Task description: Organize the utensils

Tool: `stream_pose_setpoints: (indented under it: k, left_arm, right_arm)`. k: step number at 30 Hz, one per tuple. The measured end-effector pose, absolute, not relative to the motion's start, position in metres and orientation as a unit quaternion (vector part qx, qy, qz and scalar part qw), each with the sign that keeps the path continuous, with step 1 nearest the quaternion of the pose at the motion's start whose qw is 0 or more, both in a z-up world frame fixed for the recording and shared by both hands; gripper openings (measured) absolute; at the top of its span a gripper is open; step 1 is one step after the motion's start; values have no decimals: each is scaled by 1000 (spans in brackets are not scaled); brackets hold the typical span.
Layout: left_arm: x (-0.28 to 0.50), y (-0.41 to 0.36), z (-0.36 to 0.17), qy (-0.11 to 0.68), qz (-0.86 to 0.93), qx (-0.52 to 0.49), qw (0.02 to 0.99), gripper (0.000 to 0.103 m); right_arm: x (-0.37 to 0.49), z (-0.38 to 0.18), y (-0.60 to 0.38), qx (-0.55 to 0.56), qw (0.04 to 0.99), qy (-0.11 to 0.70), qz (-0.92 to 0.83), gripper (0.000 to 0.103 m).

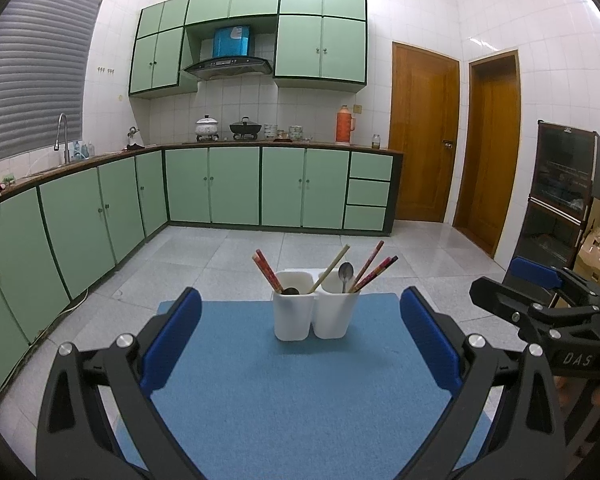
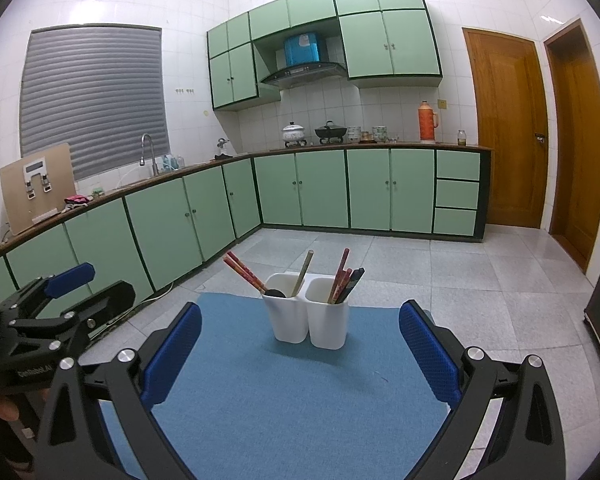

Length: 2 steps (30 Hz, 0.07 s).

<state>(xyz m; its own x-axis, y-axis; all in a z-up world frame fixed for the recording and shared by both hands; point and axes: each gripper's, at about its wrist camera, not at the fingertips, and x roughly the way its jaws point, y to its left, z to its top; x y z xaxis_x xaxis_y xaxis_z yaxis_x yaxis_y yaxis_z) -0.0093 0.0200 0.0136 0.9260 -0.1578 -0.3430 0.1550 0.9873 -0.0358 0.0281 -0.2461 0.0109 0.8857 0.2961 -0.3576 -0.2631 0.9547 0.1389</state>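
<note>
Two white holder cups stand side by side at the far end of a blue mat (image 1: 292, 392). The left cup (image 1: 293, 308) holds red chopsticks (image 1: 266, 271), a dark spoon and a pale wooden stick (image 1: 332, 267). The right cup (image 1: 336, 310) holds a metal spoon (image 1: 345, 273) and red and dark chopsticks (image 1: 374, 270). The cups also show in the right wrist view (image 2: 286, 312) (image 2: 327, 318). My left gripper (image 1: 300, 344) is open and empty, short of the cups. My right gripper (image 2: 300, 354) is open and empty, also short of them.
The mat lies on a table above a grey tiled floor. Green kitchen cabinets (image 1: 236, 184) run along the left and back walls. Two wooden doors (image 1: 424, 136) are at the right. A dark cabinet (image 1: 564, 192) and cardboard boxes stand far right.
</note>
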Motion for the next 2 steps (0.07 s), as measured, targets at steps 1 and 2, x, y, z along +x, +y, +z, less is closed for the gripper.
stream_pose_setpoints:
  k: [1, 2]
  left_arm:
    - [-10, 20, 13, 175, -80, -4, 981, 96]
    - [-10, 21, 13, 176, -80, -4, 981, 96]
  right_arm:
    - [30, 12, -245, 43, 970, 191, 143, 97]
    - [30, 11, -245, 44, 970, 192, 143, 97]
